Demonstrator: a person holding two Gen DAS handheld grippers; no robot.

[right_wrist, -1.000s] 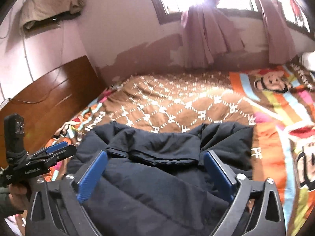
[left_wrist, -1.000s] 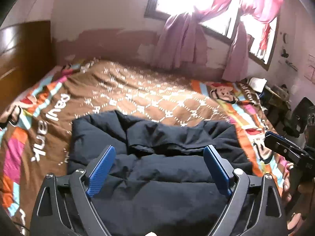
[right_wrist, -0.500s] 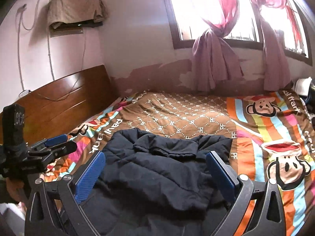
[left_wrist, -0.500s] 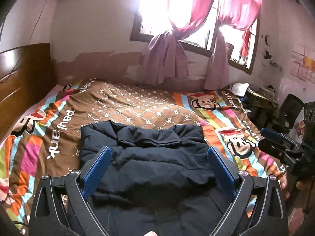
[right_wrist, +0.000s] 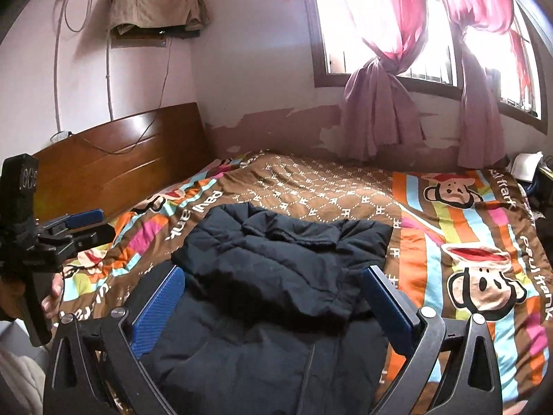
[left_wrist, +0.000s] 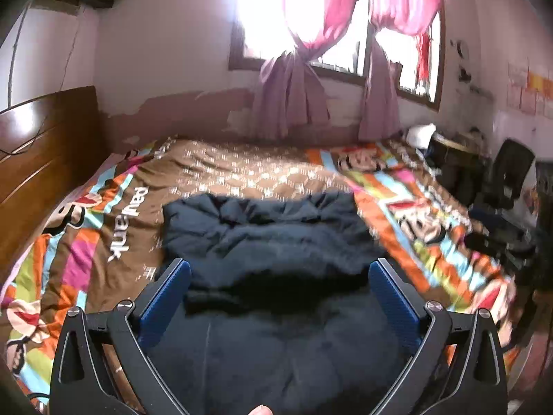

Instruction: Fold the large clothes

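Observation:
A dark navy puffer jacket [left_wrist: 273, 242] lies on the bed, its upper part folded down over the lower part; it also shows in the right wrist view [right_wrist: 283, 263]. My left gripper [left_wrist: 280, 269] is open and empty, raised above the jacket's near end. My right gripper [right_wrist: 273, 276] is open and empty, raised above the same jacket. The left gripper [right_wrist: 86, 224] also shows at the left of the right wrist view, held off the bed's left side with its jaws close together there.
The bed has a colourful monkey-print cover [right_wrist: 466, 242] and a wooden headboard [right_wrist: 114, 159] at the left. A window with pink curtains [right_wrist: 387, 69] is behind. A dark chair [left_wrist: 508, 173] and clutter stand at the bed's right.
Both grippers have pulled back and risen away from the jacket, so more of the bed and room shows. The jacket lies unmoved, folded.

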